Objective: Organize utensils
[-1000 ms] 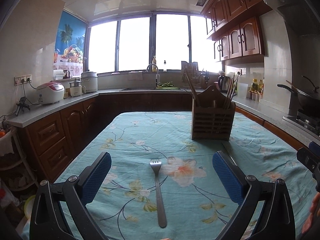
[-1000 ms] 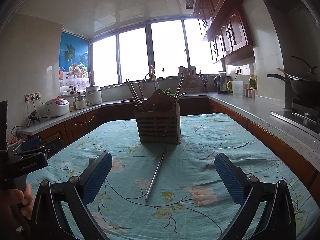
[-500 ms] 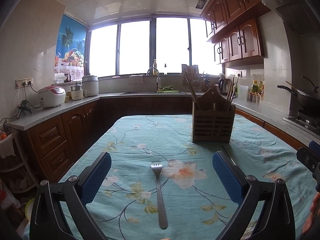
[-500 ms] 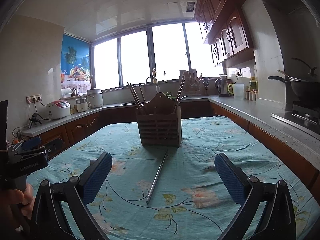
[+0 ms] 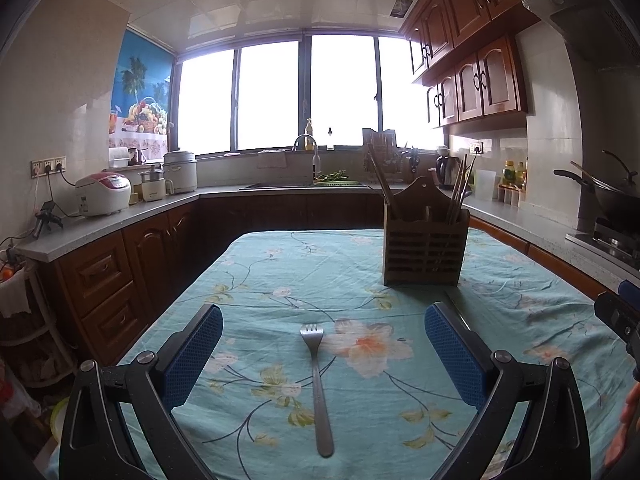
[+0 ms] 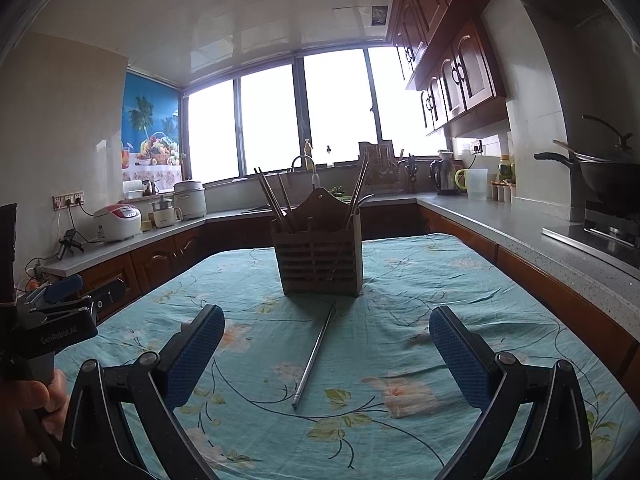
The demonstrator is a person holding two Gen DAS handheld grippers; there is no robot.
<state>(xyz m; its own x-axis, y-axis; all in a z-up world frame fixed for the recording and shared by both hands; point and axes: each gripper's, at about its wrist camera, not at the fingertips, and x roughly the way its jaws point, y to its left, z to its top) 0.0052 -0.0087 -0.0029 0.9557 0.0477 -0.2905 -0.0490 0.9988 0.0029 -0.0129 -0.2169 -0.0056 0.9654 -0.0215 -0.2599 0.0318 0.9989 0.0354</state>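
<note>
A steel fork (image 5: 317,384) lies on the floral tablecloth, tines pointing away, between the fingers of my open left gripper (image 5: 323,344), which hovers above it. A wooden slatted utensil holder (image 5: 424,246) with several chopsticks stands farther back to the right; it also shows in the right wrist view (image 6: 319,262). A metal chopstick (image 6: 314,356) lies in front of the holder, between the fingers of my open right gripper (image 6: 326,346). Both grippers are empty.
The table carries a teal floral cloth (image 5: 280,280). Kitchen counters ring the room, with rice cookers (image 5: 103,194) at left, a sink (image 5: 304,184) at the back and a wok (image 6: 608,180) on the stove at right. The left gripper's body (image 6: 56,320) shows at the right view's left edge.
Both views have shifted slightly: the cameras tilted up a little and the holder sits slightly lower in frame. Fork and chopstick have not moved. Both grippers stay open.
</note>
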